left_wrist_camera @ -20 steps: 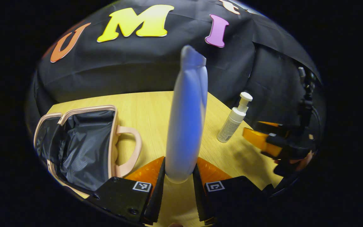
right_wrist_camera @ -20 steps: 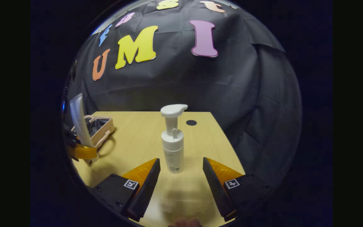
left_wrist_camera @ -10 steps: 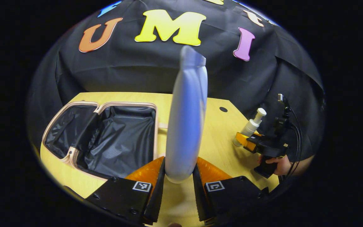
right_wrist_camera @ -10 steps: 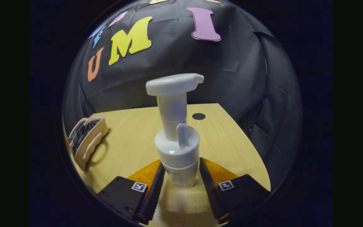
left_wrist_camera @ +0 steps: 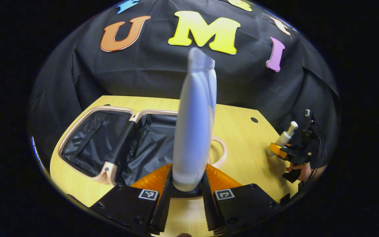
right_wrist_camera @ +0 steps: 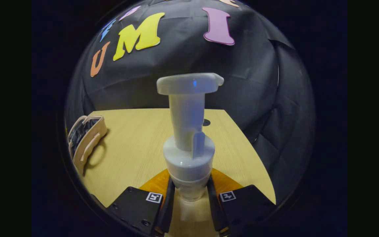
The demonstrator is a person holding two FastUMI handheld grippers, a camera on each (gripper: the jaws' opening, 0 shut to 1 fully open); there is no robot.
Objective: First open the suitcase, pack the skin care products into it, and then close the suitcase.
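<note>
In the left gripper view my left gripper (left_wrist_camera: 186, 184) is shut on a tall pale tube (left_wrist_camera: 194, 121) that stands upright between its fingers. Behind and below the tube lies the open beige suitcase (left_wrist_camera: 90, 164) with a black lining, both halves spread flat. In the right gripper view my right gripper (right_wrist_camera: 189, 194) is shut on the body of a white pump bottle (right_wrist_camera: 189, 138), held upright over the table (right_wrist_camera: 137, 141). The suitcase (right_wrist_camera: 86, 144) lies at the table's far left there. The right gripper (left_wrist_camera: 280, 152) with the pump bottle (left_wrist_camera: 286, 135) also shows far right in the left gripper view.
A wooden table (left_wrist_camera: 242, 144) with a small dark hole (left_wrist_camera: 254, 119) near its back right corner. Black cloth walls close the booth behind and to the right. A hand (left_wrist_camera: 303, 169) holds the right gripper's handle at the table's right edge.
The left gripper has carried the tube leftward, over the open suitcase. The right gripper has closed further on the pump bottle and now grips it.
</note>
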